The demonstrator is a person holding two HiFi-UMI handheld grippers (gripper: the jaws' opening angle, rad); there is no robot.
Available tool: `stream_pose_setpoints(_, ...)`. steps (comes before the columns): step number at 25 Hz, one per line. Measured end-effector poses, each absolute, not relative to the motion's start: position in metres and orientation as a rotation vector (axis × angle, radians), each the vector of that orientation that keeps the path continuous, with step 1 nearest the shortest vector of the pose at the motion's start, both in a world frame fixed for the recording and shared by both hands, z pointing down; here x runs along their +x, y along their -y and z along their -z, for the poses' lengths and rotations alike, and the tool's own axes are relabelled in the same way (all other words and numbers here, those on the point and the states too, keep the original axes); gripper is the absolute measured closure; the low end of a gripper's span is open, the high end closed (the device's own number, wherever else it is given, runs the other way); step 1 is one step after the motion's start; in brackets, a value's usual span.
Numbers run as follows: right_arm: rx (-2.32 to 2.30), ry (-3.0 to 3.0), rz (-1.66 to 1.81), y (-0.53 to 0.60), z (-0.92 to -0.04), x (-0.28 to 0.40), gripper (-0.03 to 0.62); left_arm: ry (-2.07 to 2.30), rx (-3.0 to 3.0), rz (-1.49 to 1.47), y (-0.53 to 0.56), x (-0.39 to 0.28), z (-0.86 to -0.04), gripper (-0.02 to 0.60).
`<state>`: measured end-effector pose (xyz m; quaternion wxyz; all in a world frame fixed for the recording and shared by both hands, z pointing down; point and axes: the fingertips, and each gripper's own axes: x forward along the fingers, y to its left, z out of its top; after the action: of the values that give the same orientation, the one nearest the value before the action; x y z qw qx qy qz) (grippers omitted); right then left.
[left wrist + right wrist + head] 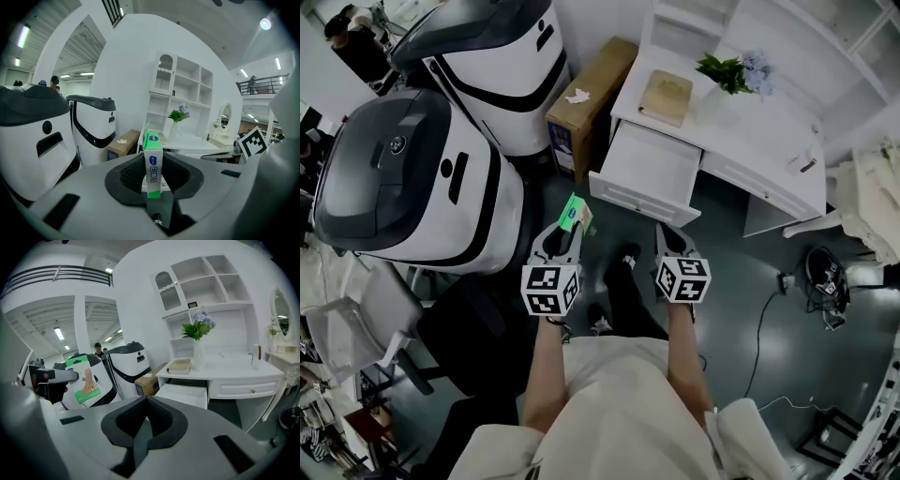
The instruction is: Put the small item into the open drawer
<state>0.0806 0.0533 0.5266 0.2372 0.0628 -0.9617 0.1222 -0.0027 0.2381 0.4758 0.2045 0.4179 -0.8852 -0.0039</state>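
Left tongs [566, 234] are pinching the small green pack [153, 165] upright between their pads, so the pickup is looking done. Right tongs [668, 240] are sitting pressed together, empty. Ahead of both, well apart, the open drawer [647, 171] of the white table [769, 127] is standing empty, with carrying and releasing left to do.

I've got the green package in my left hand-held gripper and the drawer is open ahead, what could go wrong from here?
The left hand-held gripper pinches the green package by one end, most of it sticking out past the jaws, so it may pivot or slip.
The open drawer is not yet under it; letting go early would likely drop it on the floor.
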Motion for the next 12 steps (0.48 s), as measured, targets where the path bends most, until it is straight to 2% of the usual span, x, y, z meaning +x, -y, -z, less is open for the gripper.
stream_pose_setpoints(12, 0.206, 2.601, -0.349, 0.028, -0.53, -0.033, 0.569, 2.455, 1.188, -0.055, -0.164, -0.119, -0.477, 0.476)
